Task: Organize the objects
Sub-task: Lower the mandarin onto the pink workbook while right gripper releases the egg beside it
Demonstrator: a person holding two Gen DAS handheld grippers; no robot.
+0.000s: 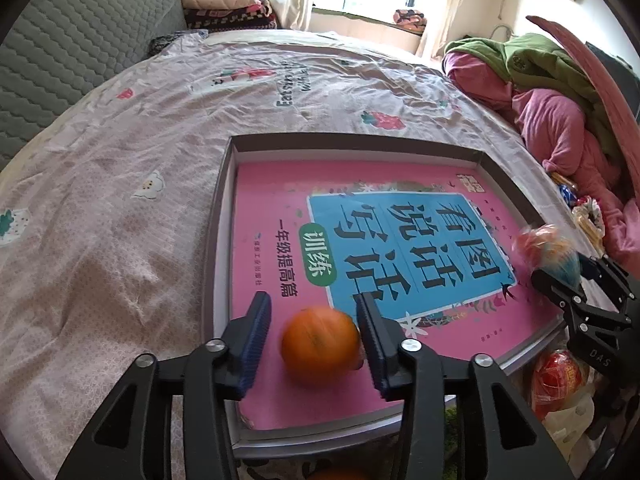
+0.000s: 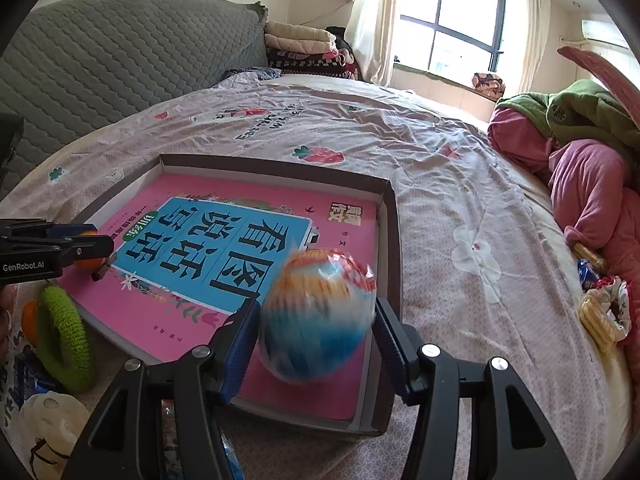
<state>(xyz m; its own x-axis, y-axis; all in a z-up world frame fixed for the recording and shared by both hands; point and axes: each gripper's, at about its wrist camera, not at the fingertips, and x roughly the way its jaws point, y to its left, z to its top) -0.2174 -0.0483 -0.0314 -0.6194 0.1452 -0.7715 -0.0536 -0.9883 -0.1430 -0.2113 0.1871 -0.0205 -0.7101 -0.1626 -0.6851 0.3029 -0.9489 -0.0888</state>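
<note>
A shallow grey box (image 1: 224, 184) (image 2: 394, 240) lies on the bed with a pink book (image 1: 280, 208) (image 2: 344, 380) inside. My left gripper (image 1: 314, 320) is open over the box's near left corner; an orange (image 1: 320, 342) sits blurred between its fingers, touching the right finger and apart from the left. It also shows in the right wrist view (image 2: 88, 264). My right gripper (image 2: 316, 328) is open around a blurred orange, white and blue wrapped ball (image 2: 316, 316) (image 1: 548, 248) over the box's near right corner.
The bed has a pale floral sheet (image 1: 120, 200) (image 2: 460, 200). Pink and green bedding (image 1: 560, 92) is piled at the right. A green knitted ring (image 2: 64, 336), another orange (image 2: 30, 320), a white bag (image 2: 48, 424) and a red wrapped item (image 1: 556, 380) lie near the box.
</note>
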